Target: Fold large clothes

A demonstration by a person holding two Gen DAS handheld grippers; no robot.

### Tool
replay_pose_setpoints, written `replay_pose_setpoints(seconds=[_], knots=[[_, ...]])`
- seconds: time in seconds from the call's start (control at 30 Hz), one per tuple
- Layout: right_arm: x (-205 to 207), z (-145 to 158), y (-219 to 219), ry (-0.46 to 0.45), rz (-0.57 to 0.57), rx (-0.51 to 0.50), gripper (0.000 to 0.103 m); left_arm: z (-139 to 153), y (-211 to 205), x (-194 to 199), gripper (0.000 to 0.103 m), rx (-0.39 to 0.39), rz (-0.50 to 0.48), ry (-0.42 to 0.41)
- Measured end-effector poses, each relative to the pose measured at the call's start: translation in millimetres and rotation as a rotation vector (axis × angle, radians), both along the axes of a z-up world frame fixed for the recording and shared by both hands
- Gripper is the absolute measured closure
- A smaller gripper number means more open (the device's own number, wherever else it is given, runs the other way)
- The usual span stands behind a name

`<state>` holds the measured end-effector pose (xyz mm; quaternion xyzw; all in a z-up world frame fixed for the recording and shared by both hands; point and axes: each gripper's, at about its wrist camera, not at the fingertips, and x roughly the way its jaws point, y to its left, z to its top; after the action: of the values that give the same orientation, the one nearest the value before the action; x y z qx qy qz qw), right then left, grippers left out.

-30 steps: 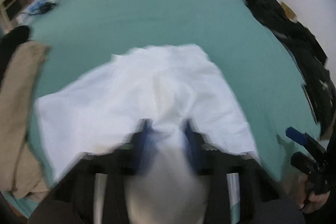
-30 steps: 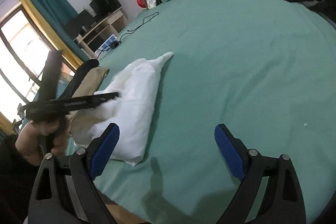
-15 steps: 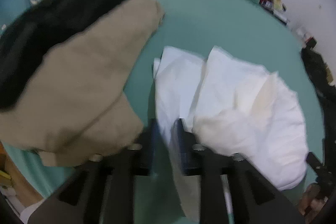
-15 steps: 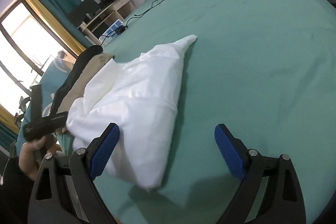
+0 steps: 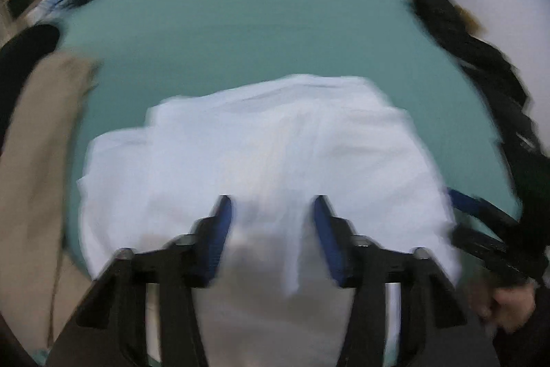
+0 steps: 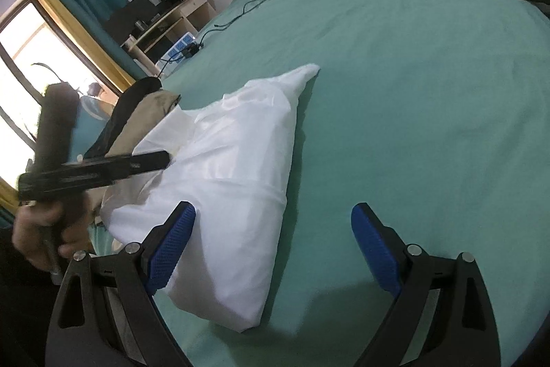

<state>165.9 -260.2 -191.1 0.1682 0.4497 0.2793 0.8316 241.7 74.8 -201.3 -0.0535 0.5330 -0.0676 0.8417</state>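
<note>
Left wrist view: white garment (image 5: 261, 153) lies on the green bed (image 5: 240, 23) at six o'clock; left gripper (image 5: 271, 229) fingers closing, a cloth fold between them. Right gripper (image 6: 273, 250) fingers wide, empty.

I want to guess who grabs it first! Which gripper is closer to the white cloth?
Left. The left gripper is right over the white cloth, jaws closing around a fold. The right gripper hangs open beside it.
</note>
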Motion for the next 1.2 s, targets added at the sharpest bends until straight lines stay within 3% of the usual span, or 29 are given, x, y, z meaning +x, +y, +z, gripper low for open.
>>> replay_pose_setpoints(seconds=[0.03,0.13,0.27,0.37,0.4,0.43,0.57,0.6,0.63,0.67,0.73,0.8,1.03,1.2], knots=[[-0.1,1.3,-1.1,-0.008,-0.002,0.001,0.011,-3.3,14.7,-0.6,0.098,-0.010,0.068,0.009],[0.0,3.3,-6.1,-0.023,0.006,0.041,0.011,2.2,51.7,-15.7,0.097,-0.010,0.236,-0.062],[3.0,-2.9,-6.2,0.008,0.012,0.089,0.011,-2.6,78.7,-35.4,0.097,0.024,0.355,-0.071],[0.2,-7.0,4.2,0.036,0.052,0.120,0.012,-7.0,87.0,-48.6,0.065,-0.041,0.415,-0.038],[-2.3,-9.5,10.4,0.050,0.077,0.125,0.012,-6.8,88.2,-52.8,0.055,-0.064,0.417,-0.043],[-3.6,-11.0,15.2,0.055,0.091,0.125,0.012,-5.8,87.0,-57.6,0.052,-0.072,0.414,-0.053],[-9.0,-21.2,31.6,0.052,0.107,0.079,0.021,-11.9,83.3,-66.4,0.052,-0.075,0.391,-0.057],[-9.4,-21.6,33.5,0.048,0.106,0.072,0.034,-16.9,82.3,-67.5,0.051,-0.081,0.382,-0.043],[-9.1,-22.3,35.7,0.059,0.124,0.080,0.059,-21.3,78.2,-68.6,0.051,-0.087,0.366,-0.025],[-8.3,-24.5,37.2,0.091,0.137,0.097,0.062,-27.2,76.8,-66.0,0.051,-0.092,0.351,0.002],[-9.6,-24.2,36.3,0.099,0.126,0.095,0.077,-30.4,74.4,-68.5,0.051,-0.087,0.335,0.014],[-12.9,-19.5,35.1,0.093,0.122,0.069,0.080,-29.5,67.1,-70.9,0.051,-0.063,0.316,0.004],[-30.6,8.4,19.4,0.062,0.101,-0.058,0.082,-20.5,51.0,-87.9,0.051,-0.144,0.263,0.029],[-53.3,14.7,-13.3,0.059,0.062,-0.142,0.082,-15.5,17.5,-102.9,0.051,-0.193,0.183,0.029]])
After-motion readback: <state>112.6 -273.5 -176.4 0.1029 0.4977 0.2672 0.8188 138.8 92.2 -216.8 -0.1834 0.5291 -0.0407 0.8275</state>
